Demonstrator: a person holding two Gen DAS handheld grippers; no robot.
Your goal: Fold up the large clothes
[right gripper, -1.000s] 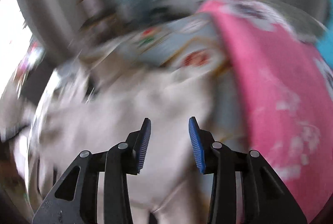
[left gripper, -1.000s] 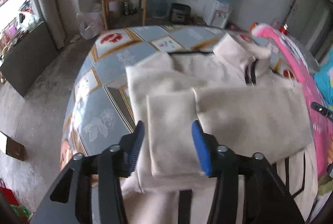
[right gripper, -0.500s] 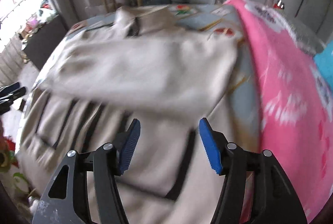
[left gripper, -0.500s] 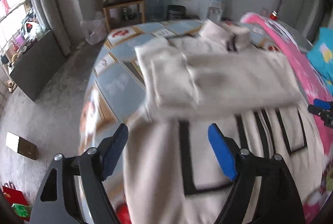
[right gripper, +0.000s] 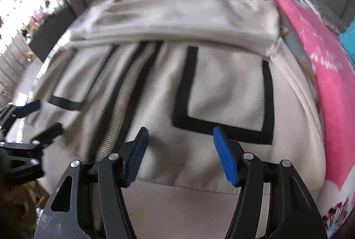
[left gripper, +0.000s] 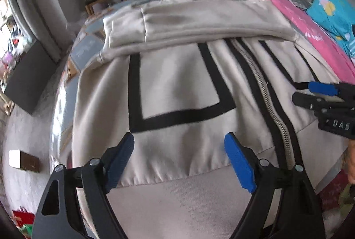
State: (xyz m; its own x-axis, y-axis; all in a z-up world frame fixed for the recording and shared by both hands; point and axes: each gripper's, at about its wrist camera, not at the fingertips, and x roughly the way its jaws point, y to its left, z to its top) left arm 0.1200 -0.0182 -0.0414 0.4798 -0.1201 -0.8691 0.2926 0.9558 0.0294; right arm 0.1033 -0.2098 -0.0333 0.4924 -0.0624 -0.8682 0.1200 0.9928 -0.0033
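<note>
Item: cream jacket (left gripper: 177,88) with black bands, spread flat over the patterned bed (left gripper: 84,50), collar at twelve o'clock, both sleeves folded across the chest. Item: pink blanket (right gripper: 328,88), at three o'clock beside the jacket. Item: my left gripper (left gripper: 179,159), jaws opening, nothing between them, over the hem. Item: my right gripper (right gripper: 179,152), released, empty, above the hem.

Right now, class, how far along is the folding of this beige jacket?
Done: both sleeves lie folded across the jacket's chest. In hand: nothing; the left gripper, opening, and right gripper hover open above the hem. Left: folding the body.
</note>
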